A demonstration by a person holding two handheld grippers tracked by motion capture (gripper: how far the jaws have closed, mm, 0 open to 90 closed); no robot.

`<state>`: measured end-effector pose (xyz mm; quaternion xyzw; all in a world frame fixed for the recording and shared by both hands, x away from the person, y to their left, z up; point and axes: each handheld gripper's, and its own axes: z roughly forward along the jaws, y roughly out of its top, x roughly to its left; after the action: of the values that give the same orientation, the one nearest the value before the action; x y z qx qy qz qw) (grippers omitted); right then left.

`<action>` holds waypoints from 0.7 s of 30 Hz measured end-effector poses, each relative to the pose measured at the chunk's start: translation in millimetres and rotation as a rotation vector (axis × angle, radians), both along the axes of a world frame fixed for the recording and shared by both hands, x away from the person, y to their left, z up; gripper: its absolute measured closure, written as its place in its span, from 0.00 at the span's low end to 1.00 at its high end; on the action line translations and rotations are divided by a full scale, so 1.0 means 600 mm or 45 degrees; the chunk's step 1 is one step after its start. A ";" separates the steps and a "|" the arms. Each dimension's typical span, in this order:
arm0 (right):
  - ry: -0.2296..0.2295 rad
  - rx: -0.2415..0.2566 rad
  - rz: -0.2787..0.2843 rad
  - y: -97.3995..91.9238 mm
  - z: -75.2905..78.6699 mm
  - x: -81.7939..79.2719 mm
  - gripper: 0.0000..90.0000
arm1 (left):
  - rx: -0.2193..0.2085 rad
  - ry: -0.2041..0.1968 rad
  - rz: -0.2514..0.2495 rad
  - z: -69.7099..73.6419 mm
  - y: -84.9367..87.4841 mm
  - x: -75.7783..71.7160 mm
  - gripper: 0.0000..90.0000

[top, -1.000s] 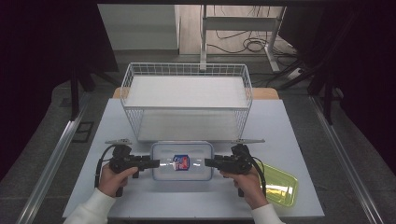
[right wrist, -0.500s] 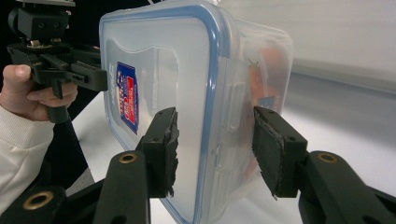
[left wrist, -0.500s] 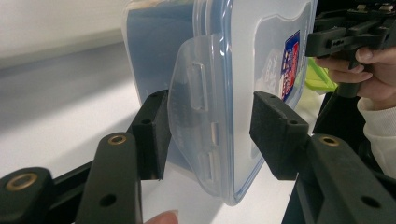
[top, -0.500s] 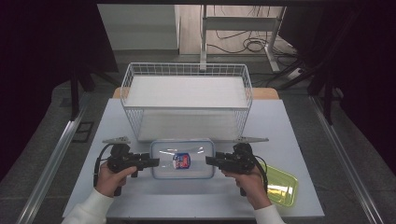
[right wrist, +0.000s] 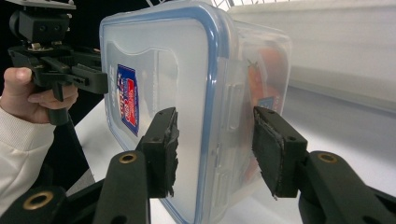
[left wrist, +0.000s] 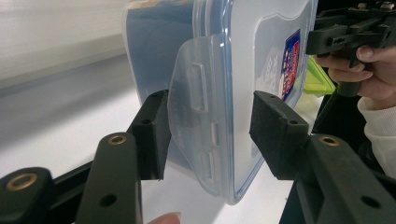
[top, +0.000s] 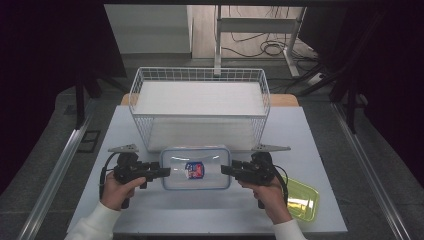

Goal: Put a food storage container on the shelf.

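Above the white desk we are holding the lidded container level, long axis left-right, left tool and right tool each gripping an end.

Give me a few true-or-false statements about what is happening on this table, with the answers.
1. Both hand-held grippers, left and right, hold one clear lidded container by its two ends. True.
2. The container's lid has a red rim. False: the rim is blue.
3. A white wire basket stands beyond the container. True.
4. The yellow-green tray lies inside the basket. False: it lies on the table by the person's right hand.
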<state>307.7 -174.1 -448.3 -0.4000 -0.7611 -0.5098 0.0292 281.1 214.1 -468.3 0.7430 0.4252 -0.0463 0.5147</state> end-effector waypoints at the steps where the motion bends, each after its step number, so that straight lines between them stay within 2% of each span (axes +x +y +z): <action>1: -0.005 0.002 -0.003 0.000 0.003 0.000 0.58 | -0.001 -0.003 0.000 0.002 0.000 0.001 0.55; 9: -0.036 0.016 -0.016 -0.006 0.020 0.000 0.58 | 0.001 -0.035 -0.010 0.023 -0.006 0.007 0.55; 21: -0.092 0.007 -0.038 -0.007 0.069 -0.001 0.58 | -0.030 -0.084 -0.028 0.061 -0.005 0.019 0.55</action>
<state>307.0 -178.5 -407.0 -0.3927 -0.7543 -0.5262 -0.0048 292.4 210.9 -431.7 0.7428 0.3991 -0.0323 0.5366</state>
